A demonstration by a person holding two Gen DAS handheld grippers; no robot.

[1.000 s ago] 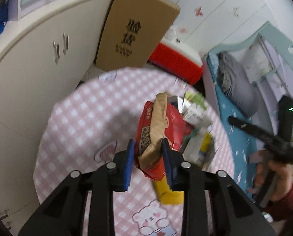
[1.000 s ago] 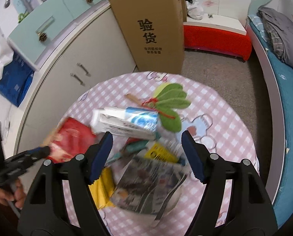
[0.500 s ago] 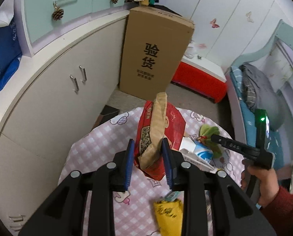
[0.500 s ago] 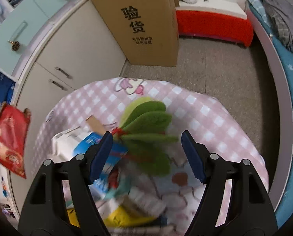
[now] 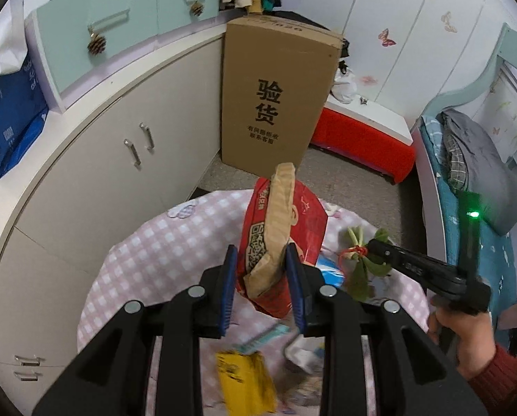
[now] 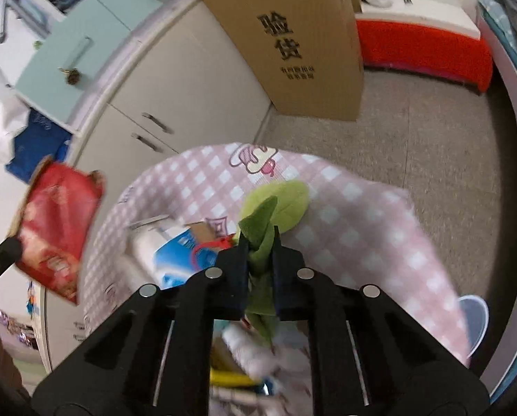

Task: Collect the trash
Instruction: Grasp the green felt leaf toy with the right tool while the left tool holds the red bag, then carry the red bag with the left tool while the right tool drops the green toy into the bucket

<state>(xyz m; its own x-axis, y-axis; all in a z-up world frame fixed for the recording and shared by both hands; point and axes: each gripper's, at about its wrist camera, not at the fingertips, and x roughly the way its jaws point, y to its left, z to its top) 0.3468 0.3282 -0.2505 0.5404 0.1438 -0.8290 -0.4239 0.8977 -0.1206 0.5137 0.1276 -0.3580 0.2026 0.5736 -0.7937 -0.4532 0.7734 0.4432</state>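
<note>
My left gripper (image 5: 262, 260) is shut on a red snack bag (image 5: 286, 222) with a brown paper strip (image 5: 275, 225), held above the pink checked table (image 5: 154, 263). The bag also shows at the left of the right wrist view (image 6: 55, 235). My right gripper (image 6: 260, 246) is shut on a bunch of green leaves (image 6: 275, 204) tied with a red band; the leaves (image 5: 366, 263) and the right gripper (image 5: 379, 246) show in the left wrist view. A blue and white carton (image 6: 178, 260), a yellow packet (image 5: 244, 381) and other wrappers lie on the table.
A tall cardboard box (image 5: 275, 104) stands on the floor beyond the table, next to white cabinets (image 5: 120, 159). A red and white bench (image 5: 366, 138) and a bed (image 5: 473, 180) are at the right. A pale blue bin (image 6: 475, 319) sits by the table's right edge.
My right gripper has closed on the green leaves and lifted them off the table. My left gripper has kept rising with the red bag.
</note>
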